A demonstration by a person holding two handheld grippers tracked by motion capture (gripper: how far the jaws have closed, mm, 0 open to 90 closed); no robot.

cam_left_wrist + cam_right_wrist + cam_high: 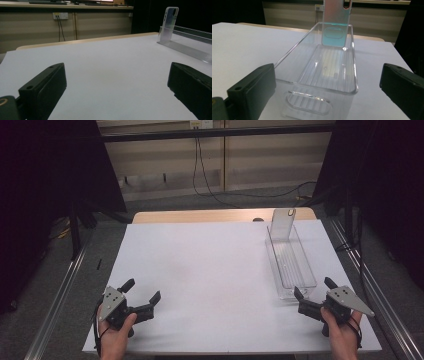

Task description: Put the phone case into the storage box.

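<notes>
A clear phone case (283, 223) stands upright at the far end of a long clear bin (291, 260) on the right side of the white table (200, 270), leaning against the end wall, probably so its top edge is easy to pinch. The right gripper (314, 295) sits just at the bin's near end, jaws spread wide and empty, facing the case. The left gripper (142, 295) rests well apart at the near left, also open, likely waiting
</notes>
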